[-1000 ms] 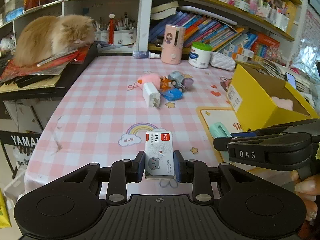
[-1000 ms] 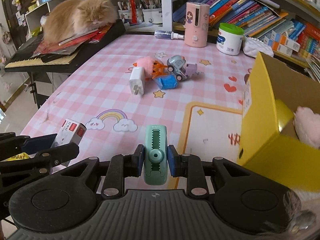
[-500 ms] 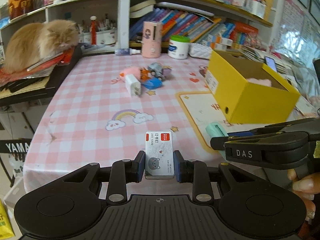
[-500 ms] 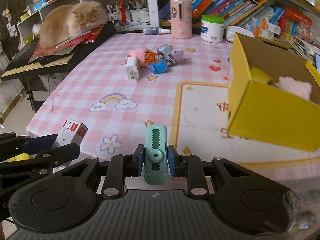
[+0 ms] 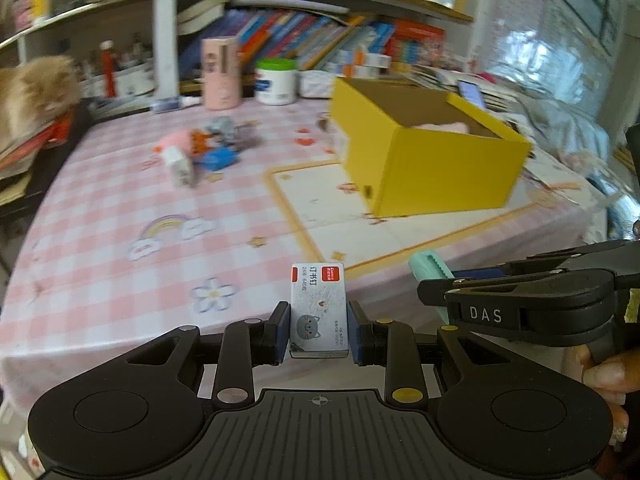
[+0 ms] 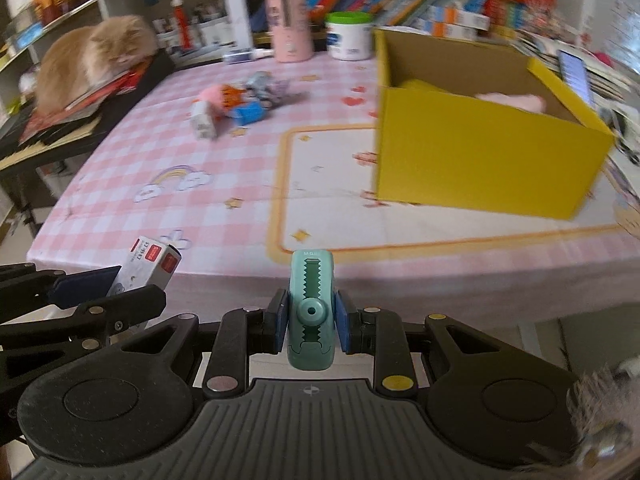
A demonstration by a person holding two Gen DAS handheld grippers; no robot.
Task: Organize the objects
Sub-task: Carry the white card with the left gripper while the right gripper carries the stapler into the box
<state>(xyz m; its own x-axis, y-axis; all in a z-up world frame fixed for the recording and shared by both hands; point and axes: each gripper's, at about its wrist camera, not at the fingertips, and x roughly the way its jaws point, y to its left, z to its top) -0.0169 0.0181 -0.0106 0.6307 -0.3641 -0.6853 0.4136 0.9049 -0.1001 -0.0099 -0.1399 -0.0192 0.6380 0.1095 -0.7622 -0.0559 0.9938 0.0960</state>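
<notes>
Left wrist view: left gripper jaws clamped on a staple box held off the near table edge; yellow box stands open across bare cloth, something pink inside. Right wrist view: right gripper jaws closed on a green correction tape, also short of the edge; here the box interior shows a pink plush, and a cat lies far left.
</notes>
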